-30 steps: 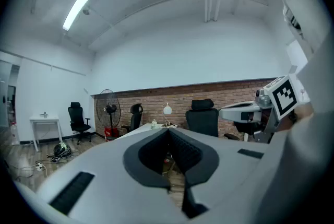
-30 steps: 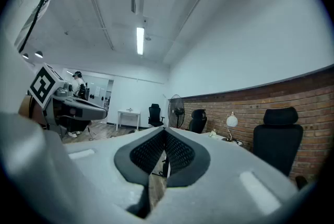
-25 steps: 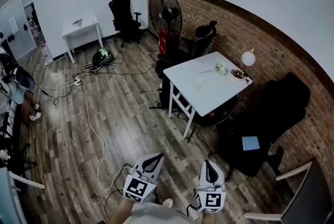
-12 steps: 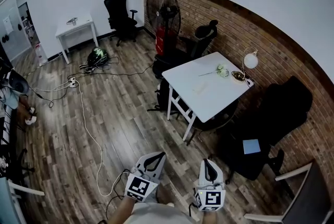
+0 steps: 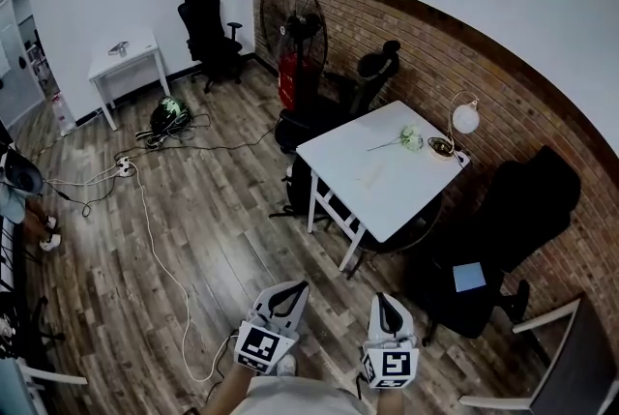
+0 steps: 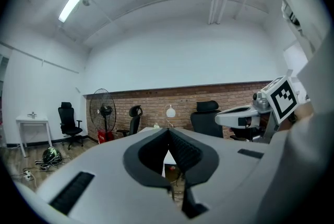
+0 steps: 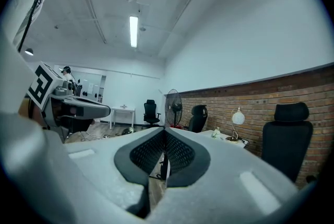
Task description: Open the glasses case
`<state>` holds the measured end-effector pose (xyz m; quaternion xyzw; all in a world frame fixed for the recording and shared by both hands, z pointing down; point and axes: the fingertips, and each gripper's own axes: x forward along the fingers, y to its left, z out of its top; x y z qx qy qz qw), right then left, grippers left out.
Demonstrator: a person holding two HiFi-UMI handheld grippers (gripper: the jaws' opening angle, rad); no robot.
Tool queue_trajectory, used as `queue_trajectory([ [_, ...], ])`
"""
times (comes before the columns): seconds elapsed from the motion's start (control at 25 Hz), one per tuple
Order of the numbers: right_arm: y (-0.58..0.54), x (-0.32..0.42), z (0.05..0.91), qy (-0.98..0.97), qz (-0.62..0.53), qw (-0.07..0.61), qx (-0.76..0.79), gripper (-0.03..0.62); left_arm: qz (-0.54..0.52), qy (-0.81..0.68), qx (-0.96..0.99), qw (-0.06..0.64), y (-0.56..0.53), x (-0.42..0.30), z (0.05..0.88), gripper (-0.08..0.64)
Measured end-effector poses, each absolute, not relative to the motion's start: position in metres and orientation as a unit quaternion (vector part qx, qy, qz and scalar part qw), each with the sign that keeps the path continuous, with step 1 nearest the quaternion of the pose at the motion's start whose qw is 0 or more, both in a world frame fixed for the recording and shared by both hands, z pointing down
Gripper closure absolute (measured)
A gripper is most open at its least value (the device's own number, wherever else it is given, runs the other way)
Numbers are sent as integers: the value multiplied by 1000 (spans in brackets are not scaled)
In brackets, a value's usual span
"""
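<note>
Right gripper (image 5: 386,305) pressed together, empty; left gripper (image 5: 288,293) likewise. Table (image 5: 392,195) ahead, up-right of both, well apart; right gripper nearer. Case not surely seen: pale patch (image 5: 369,173) near table middle may be it, long axis unreadable
</note>
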<state>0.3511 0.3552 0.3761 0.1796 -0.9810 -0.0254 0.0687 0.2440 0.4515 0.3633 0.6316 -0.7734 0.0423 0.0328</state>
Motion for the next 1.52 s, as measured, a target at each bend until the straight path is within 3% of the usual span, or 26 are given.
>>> queue_trajectory([
  [0.68,343,286,382,-973,-37,87,208,588,30,-754,656,10,426,169,367,555],
  [1.52,213,208,380,-982,-20,63,177,588,38,-785,617,33,317,107,362,555],
])
